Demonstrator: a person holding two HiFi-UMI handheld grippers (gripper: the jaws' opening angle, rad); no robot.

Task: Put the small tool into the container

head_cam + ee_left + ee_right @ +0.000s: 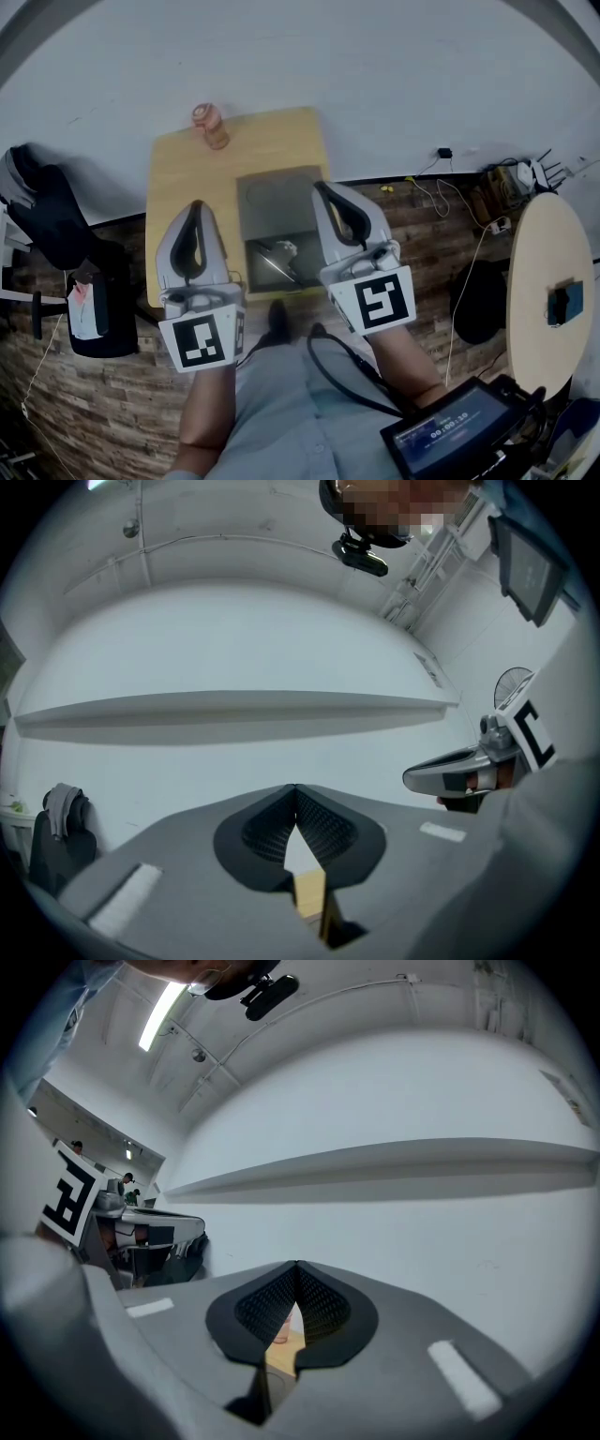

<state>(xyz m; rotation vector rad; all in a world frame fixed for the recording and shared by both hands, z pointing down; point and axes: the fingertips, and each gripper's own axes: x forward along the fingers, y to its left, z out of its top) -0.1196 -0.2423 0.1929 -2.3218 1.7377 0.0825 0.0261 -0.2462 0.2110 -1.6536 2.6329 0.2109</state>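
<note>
The small tool (275, 265) is laid slantwise at the container (277, 202)'s near edge, between the left gripper (197, 206) and the seemingly nearer right gripper (321, 187). Both jaws are shut and empty.

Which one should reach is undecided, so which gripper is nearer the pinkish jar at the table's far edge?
Left. The left gripper sits nearly in line with the pinkish jar, on its near side; the right gripper is farther off to its right.

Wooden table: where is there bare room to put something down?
The table is bare down its left half, between the pink jar and the left gripper, and along the far edge behind the grey container. The near right is crowded: container, small tool, right gripper.
</note>
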